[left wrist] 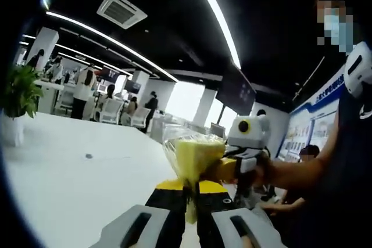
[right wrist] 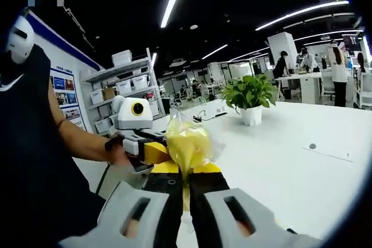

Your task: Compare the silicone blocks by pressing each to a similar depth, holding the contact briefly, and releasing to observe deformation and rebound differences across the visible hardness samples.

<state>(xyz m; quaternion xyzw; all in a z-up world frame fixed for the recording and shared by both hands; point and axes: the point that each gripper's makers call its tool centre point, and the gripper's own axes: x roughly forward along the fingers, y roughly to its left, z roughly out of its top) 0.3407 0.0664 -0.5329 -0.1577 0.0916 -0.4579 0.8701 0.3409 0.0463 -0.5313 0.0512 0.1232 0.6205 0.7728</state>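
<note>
A yellow silicone block in a clear plastic bag hangs in the air above the white table. My left gripper is shut on the bag's lower part, its black and yellow jaws pinched together. My right gripper reaches in from the right and clamps the same bag at its side. In the right gripper view the bagged yellow block stands just above my right gripper, which is shut on it. There my left gripper holds the bag from the left.
A potted plant stands on the white table. The person's arm and dark torso are close by. Shelves with boxes line the wall. Several people stand at far desks.
</note>
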